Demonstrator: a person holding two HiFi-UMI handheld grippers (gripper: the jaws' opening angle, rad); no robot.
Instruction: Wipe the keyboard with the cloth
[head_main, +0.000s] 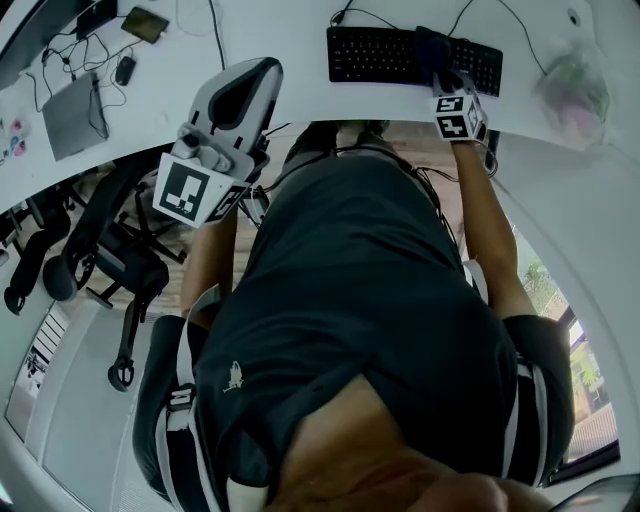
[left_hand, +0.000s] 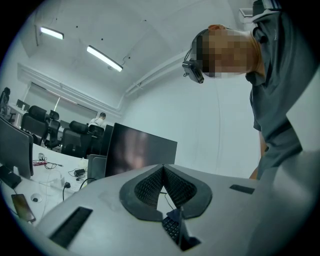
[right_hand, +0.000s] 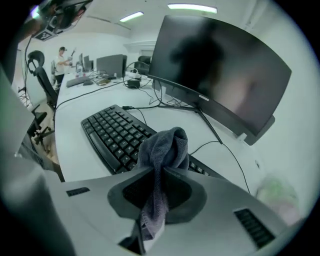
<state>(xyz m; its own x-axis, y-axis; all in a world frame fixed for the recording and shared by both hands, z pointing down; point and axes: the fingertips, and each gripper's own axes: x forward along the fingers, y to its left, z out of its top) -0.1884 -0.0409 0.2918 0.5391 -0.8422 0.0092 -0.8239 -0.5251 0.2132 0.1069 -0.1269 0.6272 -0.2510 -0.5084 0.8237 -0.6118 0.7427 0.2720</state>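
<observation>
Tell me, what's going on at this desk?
A person is using two hand-held grippers to wipe a keyboard. The right gripper is clamped on a grey cloth and holds it over the right part of the black keyboard on the white desk. Whether the cloth touches the keys is unclear. The left gripper, jaws together and empty, is held off to the side.

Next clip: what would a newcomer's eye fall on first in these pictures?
A grey cloth hangs bunched from the right gripper, whose jaws pinch it over the black keyboard. Behind the keyboard a big dark monitor fills the right gripper view. The left gripper, shut and empty, is held off to the keyboard's left.
</observation>
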